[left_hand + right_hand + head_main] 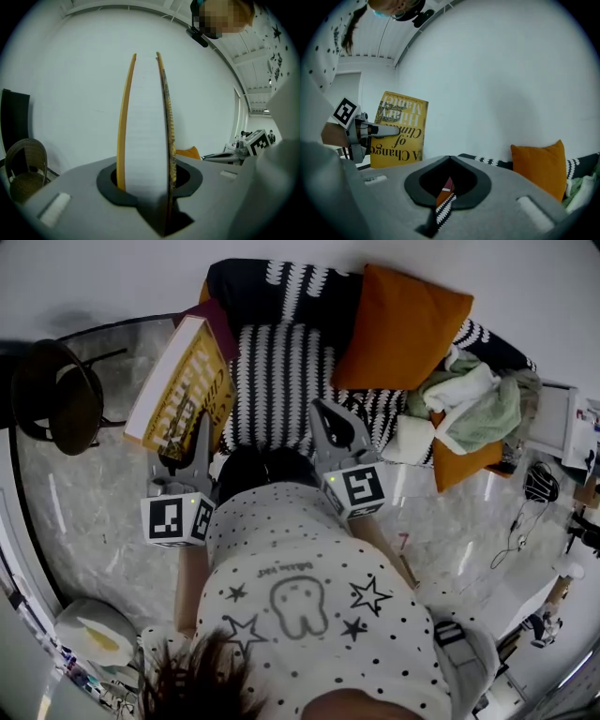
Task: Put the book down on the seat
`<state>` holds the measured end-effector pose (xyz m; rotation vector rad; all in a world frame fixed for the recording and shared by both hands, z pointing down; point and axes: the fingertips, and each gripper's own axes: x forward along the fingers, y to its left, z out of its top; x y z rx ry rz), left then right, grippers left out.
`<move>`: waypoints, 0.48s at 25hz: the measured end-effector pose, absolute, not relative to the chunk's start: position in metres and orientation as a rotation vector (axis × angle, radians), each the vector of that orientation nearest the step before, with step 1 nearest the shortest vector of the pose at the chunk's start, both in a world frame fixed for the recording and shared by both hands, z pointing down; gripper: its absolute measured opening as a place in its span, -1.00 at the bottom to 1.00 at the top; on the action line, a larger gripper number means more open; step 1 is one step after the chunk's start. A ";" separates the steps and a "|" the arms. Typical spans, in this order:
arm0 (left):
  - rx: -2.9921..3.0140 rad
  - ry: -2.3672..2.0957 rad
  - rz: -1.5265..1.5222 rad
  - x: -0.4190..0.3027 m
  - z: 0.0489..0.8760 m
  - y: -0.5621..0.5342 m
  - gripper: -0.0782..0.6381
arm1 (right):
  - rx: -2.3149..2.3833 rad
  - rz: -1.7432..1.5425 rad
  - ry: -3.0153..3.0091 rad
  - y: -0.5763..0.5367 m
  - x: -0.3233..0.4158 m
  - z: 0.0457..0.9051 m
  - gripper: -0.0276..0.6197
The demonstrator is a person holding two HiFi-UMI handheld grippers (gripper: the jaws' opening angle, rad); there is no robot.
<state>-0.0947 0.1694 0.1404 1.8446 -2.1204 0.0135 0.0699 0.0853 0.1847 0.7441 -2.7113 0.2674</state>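
- The left gripper [200, 432] is clamped on the upright book [183, 385] by the seat's [281, 362] left edge; its own view shows only page edges.
- The right gripper view shows the yellow cover; the right gripper [325, 416] has its jaws together and holds nothing.

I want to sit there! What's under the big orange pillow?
A black-and-white striped blanket lies under the orange pillow. The seat beneath is covered by that blanket, so it cannot be seen.

Yellow book [399, 129], cover, nine o'clock in the right gripper view: title lettering "A Change of Clim…", remainder cut off; author line "Hilary". Shirt [300, 615], small chest lettering: illegible.
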 end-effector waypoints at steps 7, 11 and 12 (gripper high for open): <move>1.944 -2.043 -0.044 -0.101 0.140 0.149 -0.37 | 0.801 0.151 -2.748 0.077 0.057 0.165 -0.91; 2.005 -2.005 -0.057 -0.097 0.129 0.140 -0.37 | 0.899 0.078 -2.743 0.067 0.065 0.150 -0.91; 2.014 -1.998 -0.061 -0.097 0.128 0.138 -0.37 | 0.922 0.066 -2.744 0.065 0.068 0.146 -0.91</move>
